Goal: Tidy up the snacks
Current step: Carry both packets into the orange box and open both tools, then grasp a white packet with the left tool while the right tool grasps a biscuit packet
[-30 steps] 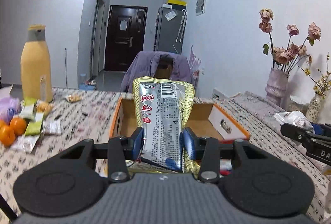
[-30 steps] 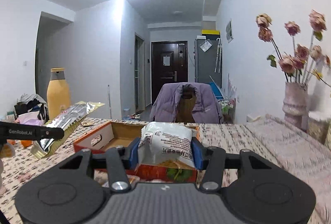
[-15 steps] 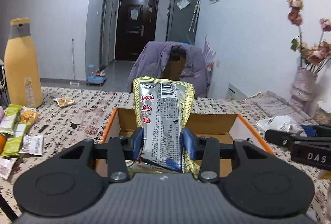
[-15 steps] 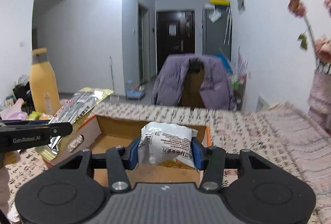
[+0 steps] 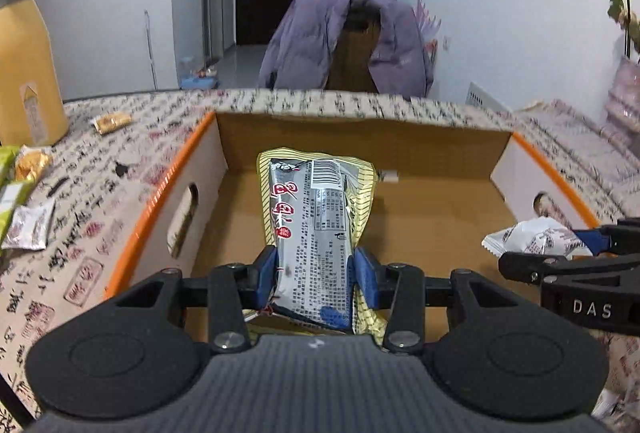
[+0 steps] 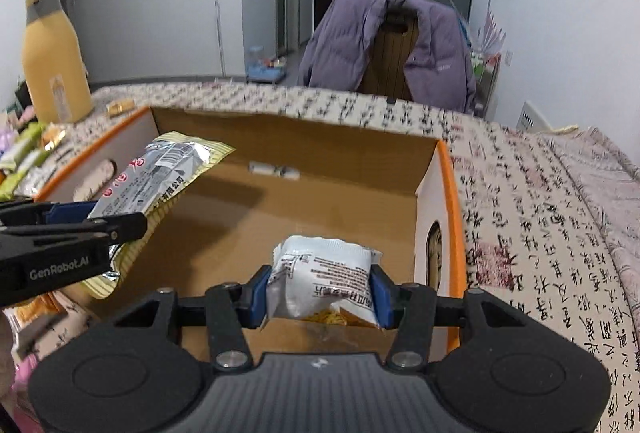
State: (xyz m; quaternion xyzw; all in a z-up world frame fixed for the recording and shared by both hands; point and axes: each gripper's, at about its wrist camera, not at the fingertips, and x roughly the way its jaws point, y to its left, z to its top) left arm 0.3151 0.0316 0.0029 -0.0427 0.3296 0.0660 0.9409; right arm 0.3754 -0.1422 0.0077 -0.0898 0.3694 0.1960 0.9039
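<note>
table (image 5: 132, 137) | one box (image 5: 160, 209) | left gripper (image 5: 314, 269) grips long packet (image 5: 316, 217) | right gripper (image 6: 320, 291) grips white packet (image 6: 324, 273)

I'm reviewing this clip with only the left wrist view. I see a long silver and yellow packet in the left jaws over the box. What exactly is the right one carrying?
Observer: The right gripper is shut on a small white snack pouch, with yellowish chips showing through its clear lower part.
Operator: Is that pouch over the box too?
Observer: Yes, it hangs over the cardboard box, near its right wall.
Operator: Anything already inside the box that I'm missing?
Observer: A small white strip lies against the far wall; the brown floor is otherwise bare where visible.
Operator: Where is my packet relative to the pouch?
Observer: The long packet in the left gripper sits over the box's left side, apart from the pouch.
</note>
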